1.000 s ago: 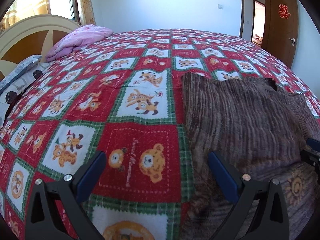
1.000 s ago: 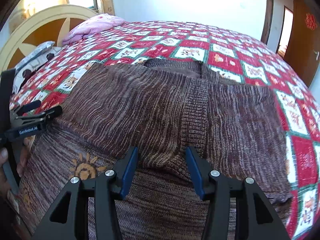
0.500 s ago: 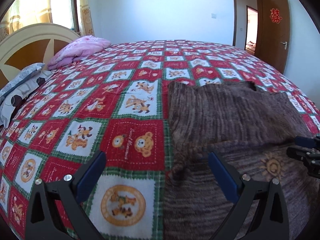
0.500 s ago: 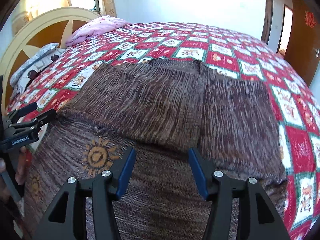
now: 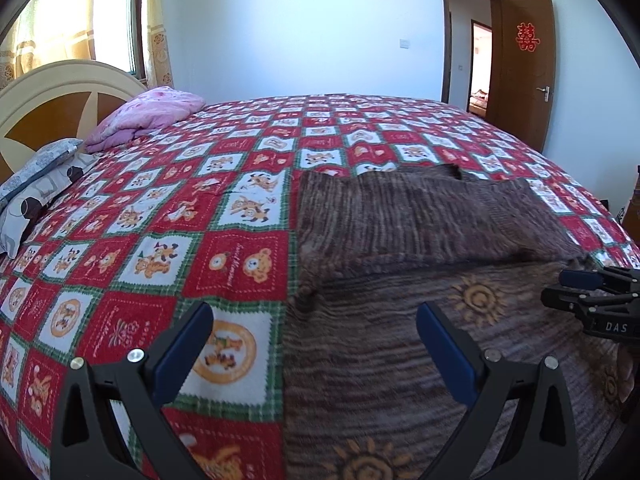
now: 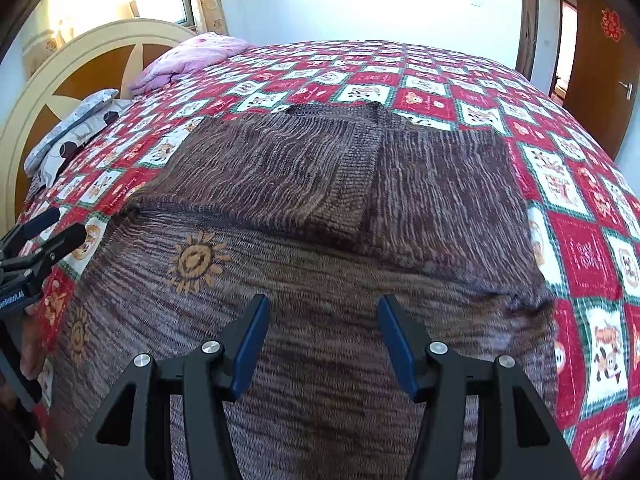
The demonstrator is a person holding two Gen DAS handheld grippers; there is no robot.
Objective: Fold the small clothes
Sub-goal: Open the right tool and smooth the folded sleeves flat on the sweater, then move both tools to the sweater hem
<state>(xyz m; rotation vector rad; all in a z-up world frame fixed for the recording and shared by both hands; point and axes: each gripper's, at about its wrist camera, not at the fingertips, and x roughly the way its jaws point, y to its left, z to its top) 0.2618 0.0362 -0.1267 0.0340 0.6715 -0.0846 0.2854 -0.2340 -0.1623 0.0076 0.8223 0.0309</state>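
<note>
A brown knit sweater [image 6: 320, 208] with orange sun motifs lies flat on the bed's red, green and white checked quilt [image 5: 224, 200]. Both of its sleeves are folded across its upper part. My left gripper [image 5: 314, 320] hovers open over the sweater's left edge [image 5: 296, 264], one finger above the quilt and the other above the knit, with nothing between them. It also shows at the left rim of the right wrist view as the left gripper [image 6: 40, 232]. My right gripper [image 6: 323, 308] is open above the sweater's lower body and holds nothing; from the side it shows as the right gripper [image 5: 580, 288].
A folded pink duvet [image 5: 148, 116] and a grey patterned pillow [image 5: 36, 176] lie by the cream and brown headboard [image 6: 80, 64] on the left. A brown door [image 5: 520, 64] stands open at the back right. The quilt spreads wide behind and left of the sweater.
Both grippers have drawn back toward the near side of the bed, bringing more of the sweater's lower body and its sun motifs into view. Both stayed open and empty.
</note>
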